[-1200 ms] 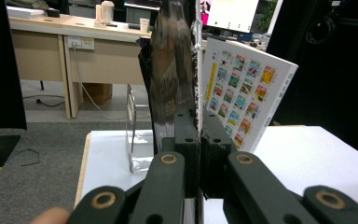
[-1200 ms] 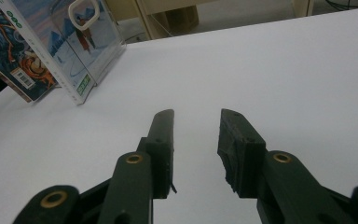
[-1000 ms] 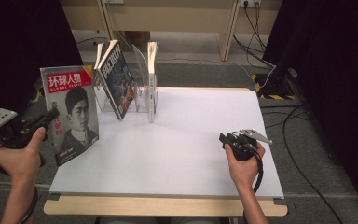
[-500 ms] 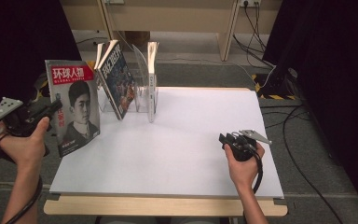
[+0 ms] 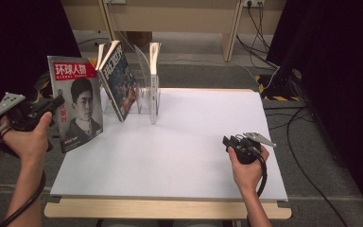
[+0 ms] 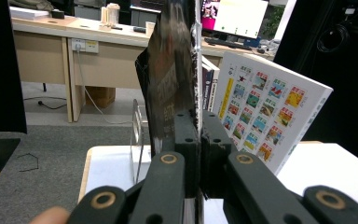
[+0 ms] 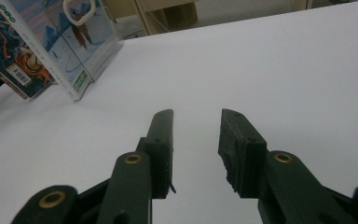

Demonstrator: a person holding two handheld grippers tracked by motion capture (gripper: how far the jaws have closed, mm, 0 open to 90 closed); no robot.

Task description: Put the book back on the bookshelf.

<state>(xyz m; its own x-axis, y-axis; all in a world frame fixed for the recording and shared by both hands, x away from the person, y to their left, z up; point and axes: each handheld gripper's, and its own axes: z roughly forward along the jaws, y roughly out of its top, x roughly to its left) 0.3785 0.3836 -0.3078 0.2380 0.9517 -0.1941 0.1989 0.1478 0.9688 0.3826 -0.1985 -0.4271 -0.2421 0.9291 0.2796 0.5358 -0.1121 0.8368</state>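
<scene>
A white rectangular tabletop with a pale wooden front edge stands on grey carpet flooring. Black curtains close off both sides. Beyond the far edge runs a light wooden desk with a wall socket; black cables trail across the floor toward yellow-and-black striped tape.
</scene>
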